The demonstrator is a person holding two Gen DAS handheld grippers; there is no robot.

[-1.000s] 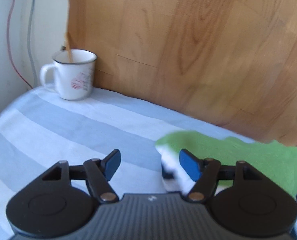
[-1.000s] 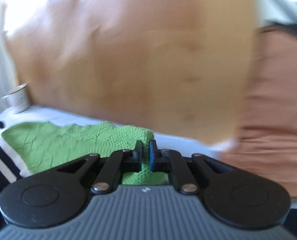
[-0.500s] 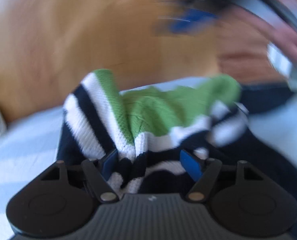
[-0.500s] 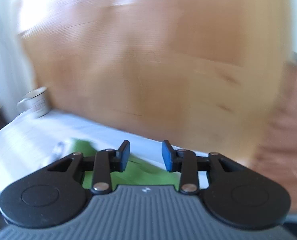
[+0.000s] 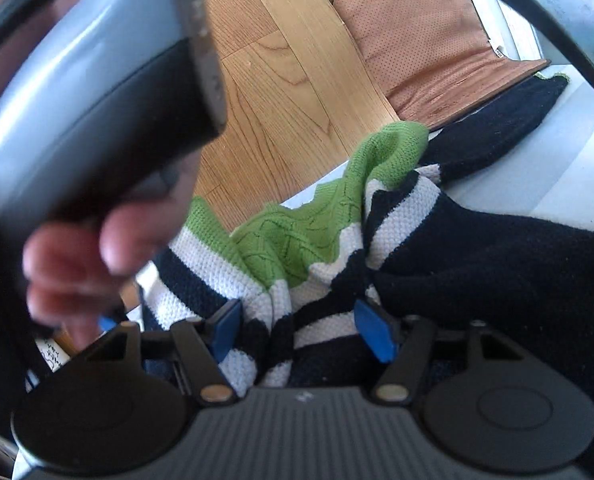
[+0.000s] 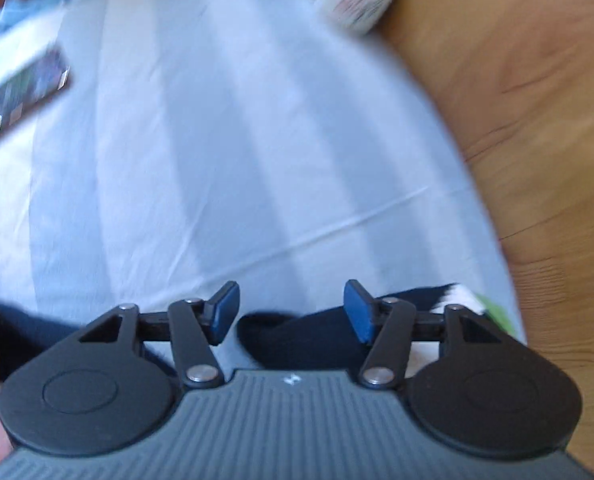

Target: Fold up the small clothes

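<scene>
On the blue-and-white striped sheet (image 6: 225,128) lies the small knitted sweater (image 5: 321,248), green on top, then white and navy stripes, then plain navy; it is bunched and rumpled, not flat. One navy sleeve (image 5: 497,128) stretches away toward a brown perforated cushion (image 5: 429,40) by the wooden floor (image 5: 281,92).

The left gripper (image 5: 297,332) is right at the striped part of the knit. Its jaws stand about half open, having just closed a little, and a fold of striped fabric sits between the blue pads (image 5: 225,328); whether they pinch it yet cannot be told, and they look too far apart to grip. Close in front of this camera a hand (image 5: 97,260) holds the grey body of the other tool.

The right gripper (image 6: 289,312) points down at the sheet, its jaws having just opened to about half width and holding nothing; a navy part of the garment lies below them, untouched as far as the blurred view shows. A white mug (image 6: 353,4) stands at the far edge of the bed.

The folding seems barely begun: no neat fold shows, and the sweater would first need spreading and smoothing.
</scene>
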